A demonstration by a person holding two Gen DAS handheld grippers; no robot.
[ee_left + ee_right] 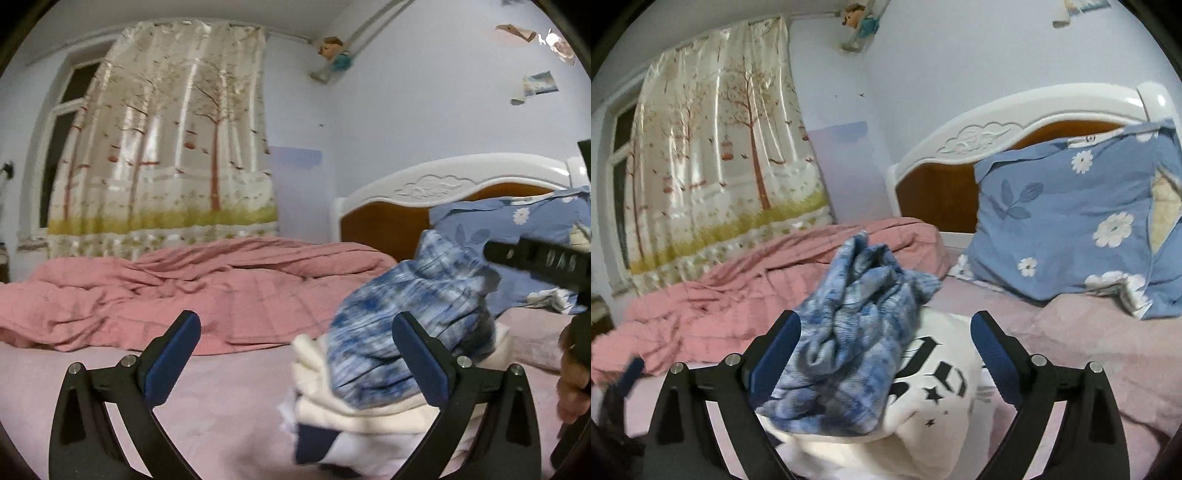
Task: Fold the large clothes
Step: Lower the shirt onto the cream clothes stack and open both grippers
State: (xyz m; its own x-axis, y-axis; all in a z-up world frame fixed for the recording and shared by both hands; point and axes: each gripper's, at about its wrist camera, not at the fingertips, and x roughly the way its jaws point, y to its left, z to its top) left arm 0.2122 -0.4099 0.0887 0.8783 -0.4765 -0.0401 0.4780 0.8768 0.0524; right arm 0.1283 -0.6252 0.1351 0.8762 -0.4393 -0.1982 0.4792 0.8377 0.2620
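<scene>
A blue and white tie-dye garment lies bunched on top of a folded white garment with black print, part of a stack of folded clothes on the pink bed sheet. My right gripper is open, its fingers either side of the tie-dye garment, not pinching it. In the left wrist view the same tie-dye garment sits on the white stack at the right. My left gripper is open and empty, left of the stack. The right gripper's body shows at the right edge.
A rumpled pink quilt lies across the far side of the bed. A blue floral pillow leans on the white and brown headboard. A tree-print curtain covers the window at the back left.
</scene>
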